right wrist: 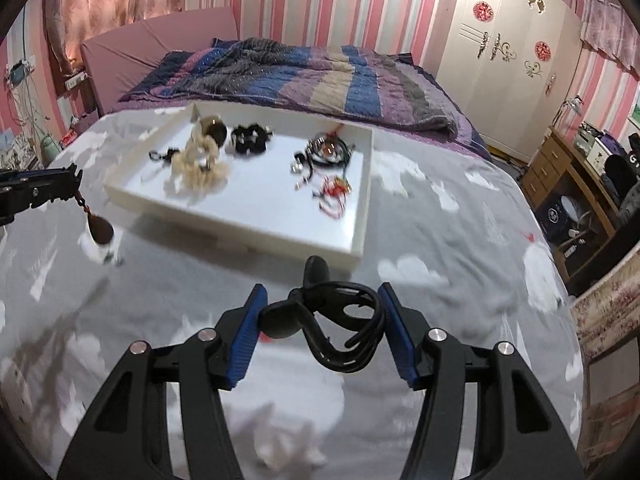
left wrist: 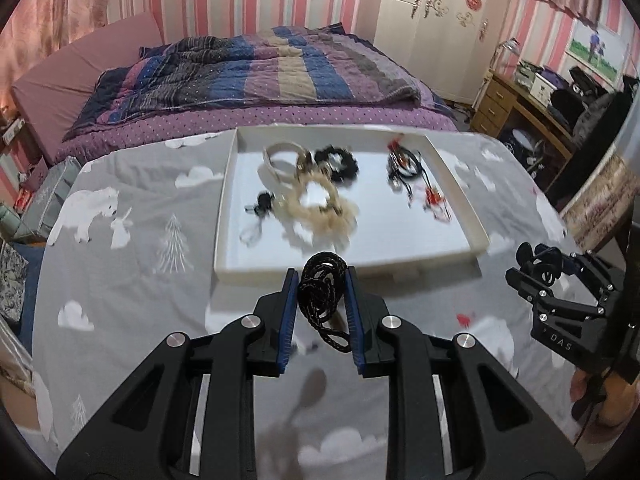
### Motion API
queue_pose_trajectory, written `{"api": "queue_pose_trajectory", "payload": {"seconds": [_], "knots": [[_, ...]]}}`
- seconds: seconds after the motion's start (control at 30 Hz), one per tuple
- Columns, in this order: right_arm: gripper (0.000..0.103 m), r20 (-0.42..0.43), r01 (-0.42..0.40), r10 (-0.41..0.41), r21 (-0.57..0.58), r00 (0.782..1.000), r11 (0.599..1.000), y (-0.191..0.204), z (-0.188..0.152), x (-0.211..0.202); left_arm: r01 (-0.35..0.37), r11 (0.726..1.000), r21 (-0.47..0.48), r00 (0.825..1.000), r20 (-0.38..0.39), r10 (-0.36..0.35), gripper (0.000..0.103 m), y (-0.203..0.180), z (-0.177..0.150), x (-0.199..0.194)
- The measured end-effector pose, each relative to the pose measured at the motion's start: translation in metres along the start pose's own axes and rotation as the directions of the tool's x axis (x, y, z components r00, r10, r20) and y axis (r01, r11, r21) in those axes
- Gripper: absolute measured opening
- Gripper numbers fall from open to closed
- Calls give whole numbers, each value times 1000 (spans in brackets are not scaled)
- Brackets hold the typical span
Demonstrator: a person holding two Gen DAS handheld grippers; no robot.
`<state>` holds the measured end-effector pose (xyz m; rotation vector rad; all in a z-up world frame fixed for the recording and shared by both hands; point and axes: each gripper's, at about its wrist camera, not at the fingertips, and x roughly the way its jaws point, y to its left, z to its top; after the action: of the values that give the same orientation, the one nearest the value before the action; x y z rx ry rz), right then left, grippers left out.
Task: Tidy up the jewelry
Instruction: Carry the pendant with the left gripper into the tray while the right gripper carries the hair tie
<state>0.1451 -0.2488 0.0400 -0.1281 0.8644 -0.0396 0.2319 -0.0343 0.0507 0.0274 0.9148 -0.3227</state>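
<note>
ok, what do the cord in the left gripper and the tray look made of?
Black cord: braided textile, matte, going by the woven pattern with pale flecks. In the right wrist view a dark drop-shaped pendant hangs from it, glossy; wood or stone, can't tell. White tray: probably cardboard or thin plastic; flat, smooth, matte walls with crisp square corners.

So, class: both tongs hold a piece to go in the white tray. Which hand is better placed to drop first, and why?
Probably left. The left tongs, shut on the black braided cord, sit just before the white tray's near rim. The right tongs, gripping the black looped cord, seem farther back.
</note>
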Motion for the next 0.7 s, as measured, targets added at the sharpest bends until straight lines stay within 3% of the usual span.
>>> {"api": "queue_pose_trajectory", "payload": {"seconds": [0.3,0.47,0.7], "knots": [[57,2,-56,56,65,998,996,-1,70,53,39,997,-64,999,-23,-40,22,19,49,51],[58,-24,-89,91,103,996,991,-2,82,89,71,993,-97,996,-53,-77,22,21,46,76],[58,-39,-107,115,180,993,978,-11,77,123,41,994,-98,997,-61,-48,22,27,41,97]]}}
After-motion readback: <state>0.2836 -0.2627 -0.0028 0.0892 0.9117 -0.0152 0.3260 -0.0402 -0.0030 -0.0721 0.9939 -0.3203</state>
